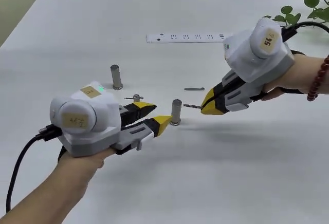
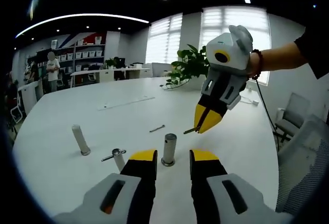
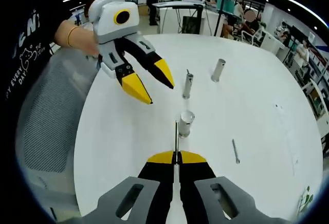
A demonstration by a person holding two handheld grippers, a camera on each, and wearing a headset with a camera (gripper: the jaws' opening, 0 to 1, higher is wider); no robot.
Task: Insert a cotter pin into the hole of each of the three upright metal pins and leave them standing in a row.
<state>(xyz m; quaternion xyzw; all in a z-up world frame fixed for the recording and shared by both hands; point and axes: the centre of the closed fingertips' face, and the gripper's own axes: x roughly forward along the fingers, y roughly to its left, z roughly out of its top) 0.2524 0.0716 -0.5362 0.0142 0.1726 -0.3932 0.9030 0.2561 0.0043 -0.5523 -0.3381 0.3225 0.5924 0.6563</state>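
Observation:
Three upright metal pins stand on the white table. The far pin [image 1: 116, 76] is bare. A shorter pin [image 1: 136, 98] has a cotter pin through its top. The nearest pin [image 1: 176, 112] [image 3: 185, 123] stands between the two grippers. My right gripper [image 1: 208, 108] is shut on a cotter pin [image 1: 191, 106] [image 3: 176, 136], whose tip points at that pin's top, just short of it. My left gripper [image 1: 154, 114] [image 2: 173, 157] is open, its yellow jaws just left of the same pin [image 2: 169, 148] and apart from it.
A loose cotter pin [image 1: 194, 89] [image 3: 235, 151] lies on the table behind the nearest pin. A white power strip [image 1: 185, 38] lies farther back, and a leafy plant [image 1: 308, 5] stands at the far right. The table edge and chairs are visible in the gripper views.

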